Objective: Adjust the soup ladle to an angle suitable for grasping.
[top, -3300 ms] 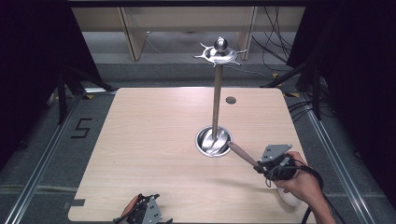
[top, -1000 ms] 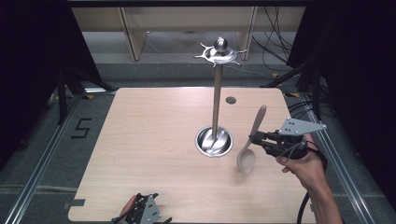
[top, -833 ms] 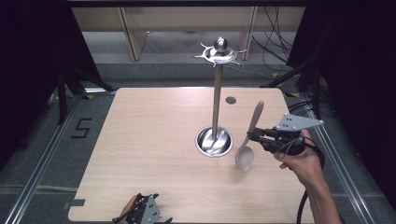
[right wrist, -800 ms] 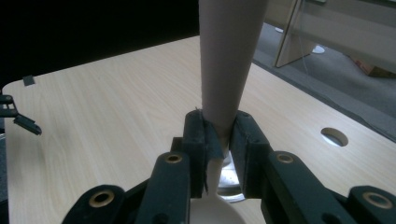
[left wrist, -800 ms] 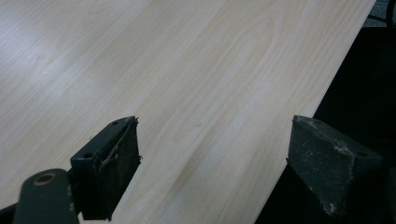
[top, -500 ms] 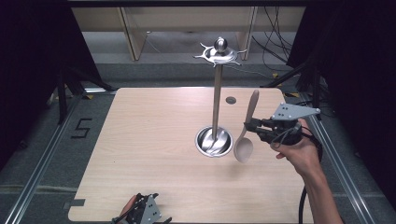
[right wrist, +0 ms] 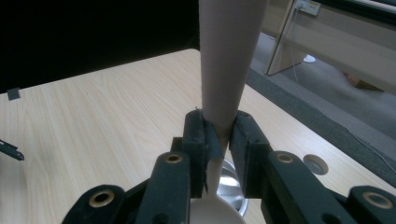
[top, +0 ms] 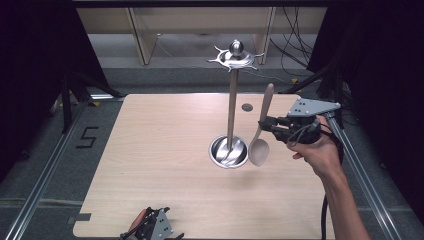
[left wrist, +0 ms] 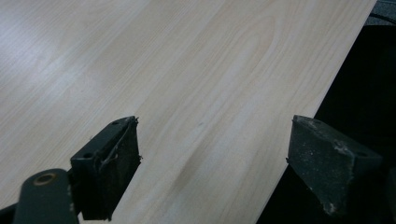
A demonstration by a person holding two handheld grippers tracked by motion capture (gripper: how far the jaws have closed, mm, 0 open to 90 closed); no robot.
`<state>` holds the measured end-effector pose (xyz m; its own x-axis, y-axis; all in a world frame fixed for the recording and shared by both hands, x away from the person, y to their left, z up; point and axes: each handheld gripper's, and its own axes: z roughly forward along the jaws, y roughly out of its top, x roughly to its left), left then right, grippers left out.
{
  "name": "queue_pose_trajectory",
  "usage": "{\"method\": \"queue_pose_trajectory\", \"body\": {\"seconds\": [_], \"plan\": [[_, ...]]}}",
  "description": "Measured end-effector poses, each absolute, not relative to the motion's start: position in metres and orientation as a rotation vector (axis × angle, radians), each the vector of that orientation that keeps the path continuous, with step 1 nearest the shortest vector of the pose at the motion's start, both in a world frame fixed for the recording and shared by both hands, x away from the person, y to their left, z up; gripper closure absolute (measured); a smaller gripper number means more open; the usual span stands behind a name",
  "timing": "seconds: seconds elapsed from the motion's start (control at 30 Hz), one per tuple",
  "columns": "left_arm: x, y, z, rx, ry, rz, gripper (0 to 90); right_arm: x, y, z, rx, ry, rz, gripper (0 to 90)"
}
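Gripping a smooth beige spoon [top: 261, 138] by its slim handle, the right gripper [top: 266, 123] holds it upright beside a shiny metal stand [top: 231, 110]; the left gripper [left wrist: 212, 170] gapes empty.

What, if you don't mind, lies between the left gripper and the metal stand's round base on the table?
Nothing: in the high view, bare tabletop stretches from the left gripper to the stand's base.

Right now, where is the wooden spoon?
In the high view the wooden spoon hangs bowl-down in the right hand-held gripper, above the table's right side, just right of the metal stand.
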<state>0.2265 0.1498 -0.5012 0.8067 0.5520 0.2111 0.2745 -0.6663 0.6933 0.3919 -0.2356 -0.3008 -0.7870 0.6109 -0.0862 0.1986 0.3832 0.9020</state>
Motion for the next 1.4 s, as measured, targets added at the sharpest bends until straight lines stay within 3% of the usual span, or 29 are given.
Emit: {"method": "queue_pose_trajectory", "body": {"seconds": [1.4], "plan": [[0.227, 0.15, -0.501, 2.333, 0.596, 0.557, 16.0, 0.424, -0.219, -0.277, 0.739, 2.278, 1.298, 77.3]]}}
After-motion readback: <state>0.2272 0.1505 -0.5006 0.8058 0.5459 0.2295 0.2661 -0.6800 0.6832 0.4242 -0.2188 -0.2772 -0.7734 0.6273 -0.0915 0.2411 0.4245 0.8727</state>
